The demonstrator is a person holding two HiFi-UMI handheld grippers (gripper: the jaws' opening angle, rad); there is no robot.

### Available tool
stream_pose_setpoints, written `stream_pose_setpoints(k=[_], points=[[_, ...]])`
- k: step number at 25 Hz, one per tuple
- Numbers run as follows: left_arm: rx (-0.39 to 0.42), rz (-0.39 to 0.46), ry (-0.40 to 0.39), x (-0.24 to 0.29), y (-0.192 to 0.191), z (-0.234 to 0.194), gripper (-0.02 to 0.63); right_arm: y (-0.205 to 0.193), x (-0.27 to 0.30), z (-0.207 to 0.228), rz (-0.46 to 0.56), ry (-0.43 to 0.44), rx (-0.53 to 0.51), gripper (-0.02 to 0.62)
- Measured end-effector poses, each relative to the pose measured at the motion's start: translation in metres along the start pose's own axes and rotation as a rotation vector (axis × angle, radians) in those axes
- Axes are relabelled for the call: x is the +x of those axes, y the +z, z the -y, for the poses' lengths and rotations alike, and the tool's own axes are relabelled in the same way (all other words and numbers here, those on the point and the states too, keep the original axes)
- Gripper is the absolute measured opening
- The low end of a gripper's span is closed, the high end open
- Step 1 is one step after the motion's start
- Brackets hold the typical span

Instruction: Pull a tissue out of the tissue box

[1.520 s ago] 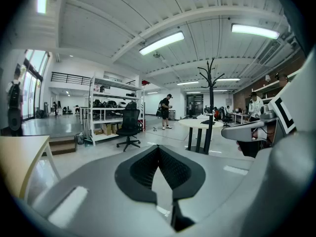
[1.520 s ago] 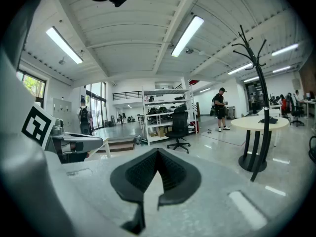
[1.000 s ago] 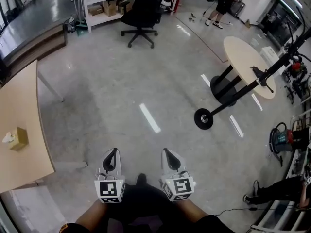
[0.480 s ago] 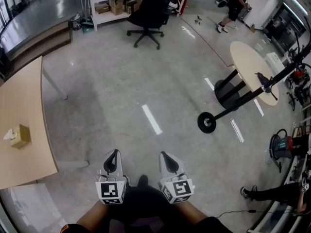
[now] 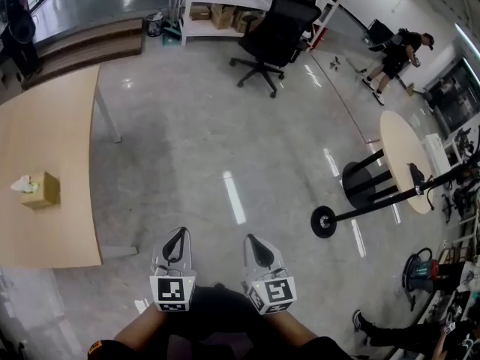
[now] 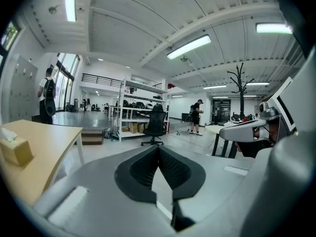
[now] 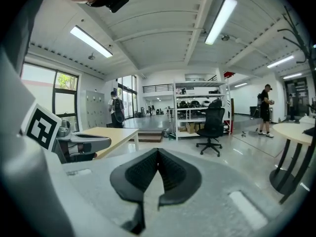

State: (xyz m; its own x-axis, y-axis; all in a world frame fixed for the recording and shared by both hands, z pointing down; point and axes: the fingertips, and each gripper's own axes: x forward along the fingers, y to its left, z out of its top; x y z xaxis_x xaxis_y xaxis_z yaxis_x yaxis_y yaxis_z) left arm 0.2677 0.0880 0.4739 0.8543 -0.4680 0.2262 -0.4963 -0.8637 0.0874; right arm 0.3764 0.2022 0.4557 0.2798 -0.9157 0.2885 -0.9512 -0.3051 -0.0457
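A tan tissue box (image 5: 41, 190) with a white tissue sticking out of its top sits on the wooden table (image 5: 45, 126) at the far left of the head view. The left gripper view catches the tissue box (image 6: 16, 150) at its left edge. My left gripper (image 5: 178, 236) and right gripper (image 5: 253, 241) hang side by side low in the head view, over the floor, well to the right of the table. Both point forward with jaws closed tip to tip and nothing between them, as the left gripper (image 6: 158, 147) and right gripper (image 7: 157, 150) show in their own views.
A black office chair (image 5: 274, 32) and white shelving (image 5: 217, 6) stand ahead. To the right are a round table (image 5: 409, 160) and a black floor stand (image 5: 324, 221). One person (image 5: 397, 51) stands far back right; another person (image 6: 47, 90) stands beyond the wooden table.
The view has turned left and shifted, so the table and tissue box sit further into the picture. Both grippers keep their place in front of me, still shut.
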Motion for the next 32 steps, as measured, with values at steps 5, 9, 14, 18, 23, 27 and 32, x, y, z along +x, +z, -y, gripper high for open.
stream_pose_setpoints(k=[5, 9, 14, 18, 23, 27, 32], points=[[-0.017, 0.028, 0.104, -0.007, 0.01, -0.057, 0.018, 0.019, 0.046, -0.041, 0.018, 0.106, -0.056, -0.009], [-0.019, 0.042, 0.197, -0.023, 0.015, -0.099, 0.018, 0.029, 0.079, -0.076, 0.022, 0.2, -0.077, -0.009], [-0.06, 0.034, 0.331, -0.049, 0.012, -0.143, 0.018, 0.041, 0.109, -0.125, 0.021, 0.346, -0.115, -0.009], [-0.105, 0.037, 0.419, -0.064, 0.008, -0.169, 0.018, 0.044, 0.131, -0.153, 0.014, 0.437, -0.13, -0.009], [-0.155, 0.01, 0.558, -0.078, 0.0, -0.2, 0.018, 0.042, 0.164, -0.182, -0.024, 0.568, -0.146, -0.009], [-0.172, 0.009, 0.687, -0.093, 0.007, -0.229, 0.018, 0.048, 0.195, -0.207, -0.039, 0.678, -0.157, -0.009], [-0.238, 0.016, 0.812, -0.107, -0.001, -0.263, 0.018, 0.057, 0.229, -0.255, -0.027, 0.823, -0.187, -0.009]])
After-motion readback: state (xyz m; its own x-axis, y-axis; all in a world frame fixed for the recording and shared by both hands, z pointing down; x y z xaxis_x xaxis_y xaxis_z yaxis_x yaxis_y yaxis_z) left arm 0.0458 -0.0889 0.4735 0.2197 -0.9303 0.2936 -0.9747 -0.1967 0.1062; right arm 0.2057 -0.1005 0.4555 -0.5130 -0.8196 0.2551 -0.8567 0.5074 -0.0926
